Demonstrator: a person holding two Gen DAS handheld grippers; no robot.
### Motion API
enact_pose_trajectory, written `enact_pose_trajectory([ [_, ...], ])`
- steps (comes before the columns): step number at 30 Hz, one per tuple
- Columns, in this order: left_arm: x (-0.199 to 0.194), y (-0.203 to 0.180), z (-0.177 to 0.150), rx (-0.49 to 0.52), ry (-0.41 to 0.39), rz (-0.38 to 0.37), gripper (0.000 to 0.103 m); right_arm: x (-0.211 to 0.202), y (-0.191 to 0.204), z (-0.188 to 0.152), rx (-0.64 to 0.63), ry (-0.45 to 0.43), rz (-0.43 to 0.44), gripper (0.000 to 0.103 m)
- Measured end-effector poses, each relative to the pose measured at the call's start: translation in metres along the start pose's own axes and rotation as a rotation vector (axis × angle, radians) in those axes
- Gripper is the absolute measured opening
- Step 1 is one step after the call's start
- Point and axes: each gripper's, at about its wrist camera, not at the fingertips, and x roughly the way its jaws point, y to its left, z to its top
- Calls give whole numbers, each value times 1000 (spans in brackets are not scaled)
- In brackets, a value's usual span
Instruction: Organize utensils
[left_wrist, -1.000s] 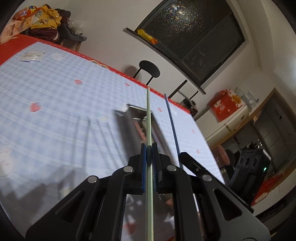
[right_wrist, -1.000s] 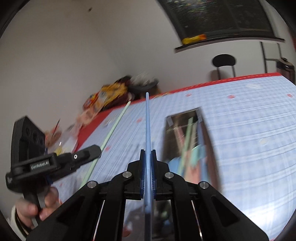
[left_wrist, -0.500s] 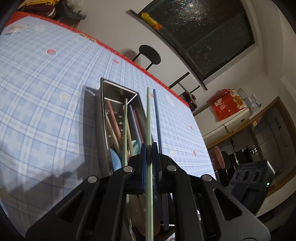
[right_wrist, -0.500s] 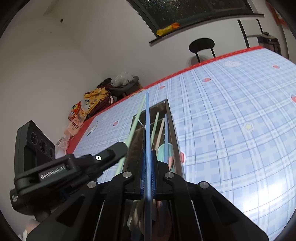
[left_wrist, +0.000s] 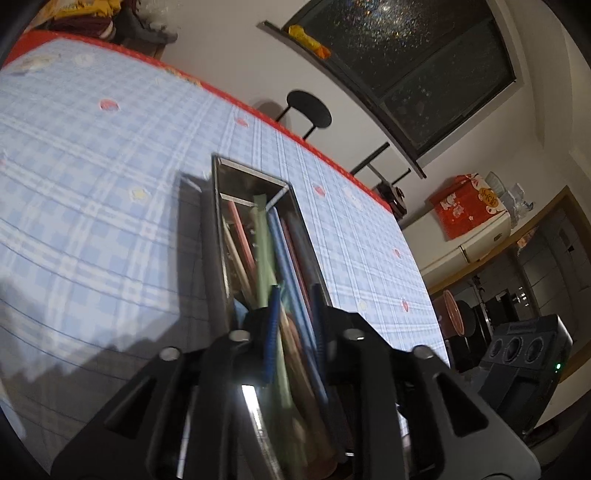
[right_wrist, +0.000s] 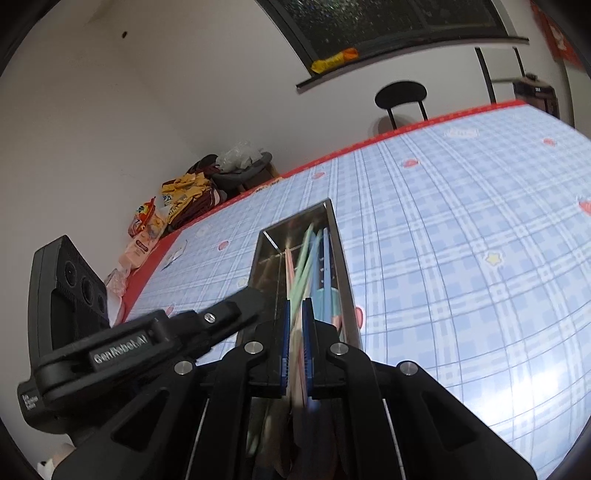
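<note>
A narrow steel tray (left_wrist: 251, 173) (right_wrist: 343, 266) lies lengthwise on the blue checked tablecloth and holds several pastel chopsticks and spoons. My left gripper (left_wrist: 295, 328) hangs over its near end. Its jaws are opening, and the pale green chopstick (left_wrist: 264, 251) lies loose in the tray between and below the pads. My right gripper (right_wrist: 296, 343) is beside it over the same end. Its jaws are opening too, with a small gap between the pads. The blue chopstick (left_wrist: 284, 258) rests in the tray, blurred in the right wrist view.
The left gripper's black housing (right_wrist: 74, 295) sits close on the right gripper's left, and the right gripper's housing (left_wrist: 524, 354) shows at the left view's lower right. A black stool (right_wrist: 400, 90) stands past the red-edged far side. Snack bags (right_wrist: 184, 192) are piled at the far left corner.
Both grippers came down over the tray, each shut on a chopstick. Now the pads stand apart and the green and blue chopsticks have dropped in among the others.
</note>
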Motion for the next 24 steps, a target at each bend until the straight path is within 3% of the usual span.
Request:
enact_pose_trajectory([
  [2,-9,0,3,21,-25,20,30,-3,3,0,-20,-14,-16,20],
  [4,-22,-1,7,49,-59,51,41,-6,4,-1,-32,-25,-31,40],
  [8,-48,0,12,111,-126,135,63,-14,10,-2,-69,-59,-91,68],
  [10,-60,2,12,133,-151,170,73,-18,15,-2,-99,-80,-130,88],
  [12,-71,2,13,159,-173,202,82,-24,24,-3,-134,-100,-172,97],
  [14,-84,1,13,203,-200,239,92,-34,38,-5,-184,-130,-203,97],
  [17,-106,-1,12,260,-246,290,96,-52,57,-6,-268,-200,-261,97],
  [24,-154,-4,14,342,-313,350,97,-88,80,-8,-347,-260,-349,97],
])
